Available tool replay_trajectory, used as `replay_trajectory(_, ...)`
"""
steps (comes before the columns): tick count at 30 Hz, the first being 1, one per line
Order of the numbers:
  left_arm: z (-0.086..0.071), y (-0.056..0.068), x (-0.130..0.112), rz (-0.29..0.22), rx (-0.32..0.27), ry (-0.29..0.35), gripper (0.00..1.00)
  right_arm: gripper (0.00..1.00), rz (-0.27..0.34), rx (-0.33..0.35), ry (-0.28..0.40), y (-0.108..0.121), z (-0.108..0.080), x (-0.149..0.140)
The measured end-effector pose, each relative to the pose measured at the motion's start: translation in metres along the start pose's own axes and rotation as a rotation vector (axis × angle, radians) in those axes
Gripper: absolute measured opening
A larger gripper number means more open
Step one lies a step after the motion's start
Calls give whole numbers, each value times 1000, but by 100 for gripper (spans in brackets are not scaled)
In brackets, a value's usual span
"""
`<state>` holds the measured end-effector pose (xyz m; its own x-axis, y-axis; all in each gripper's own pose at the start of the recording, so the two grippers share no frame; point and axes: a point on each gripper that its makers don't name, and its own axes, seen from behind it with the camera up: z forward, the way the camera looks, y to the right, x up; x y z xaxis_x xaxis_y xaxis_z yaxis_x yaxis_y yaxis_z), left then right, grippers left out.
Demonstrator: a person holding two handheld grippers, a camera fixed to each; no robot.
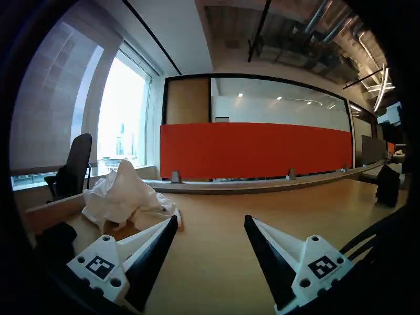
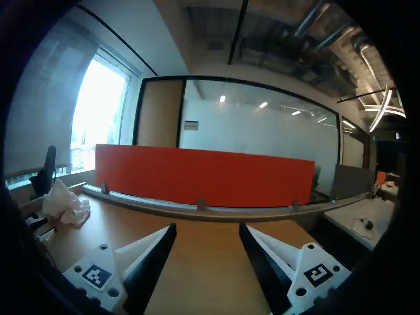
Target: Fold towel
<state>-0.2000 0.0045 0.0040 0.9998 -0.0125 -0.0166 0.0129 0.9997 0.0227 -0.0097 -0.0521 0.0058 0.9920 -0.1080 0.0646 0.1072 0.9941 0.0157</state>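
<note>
I count one towel (image 1: pixel 126 197), a crumpled white heap on the wooden counter (image 1: pixel 220 257), lying before the left end of the one orange divider (image 1: pixel 254 149) that runs along the counter's far edge. One dark chair (image 1: pixel 73 165) stands left of the divider. I have two tools, each with two fingers.

My left tool (image 1: pixel 210 217) is spread wide and holds nothing. One finger is close beside the towel; I cannot tell if they touch. My right tool (image 2: pixel 207 226) is also wide and empty, facing the divider's middle, with the towel (image 2: pixel 64 203) well off toward the divider's left end.

The left gripper view gives me one black object (image 1: pixel 387 184) past the divider's right end. The right gripper view gives me a second, paler counter (image 2: pixel 362 215) there.
</note>
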Motion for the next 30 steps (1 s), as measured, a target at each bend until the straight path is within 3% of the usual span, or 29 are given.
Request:
replay_trajectory(18, 0, 0, 0, 3, 0, -1, 94, 92, -12, -14, 52, 12, 5, 13)
replay_trajectory(30, 0, 0, -1, 3, 0, -2, 94, 92, -16, -26, 92, 26, 6, -1)
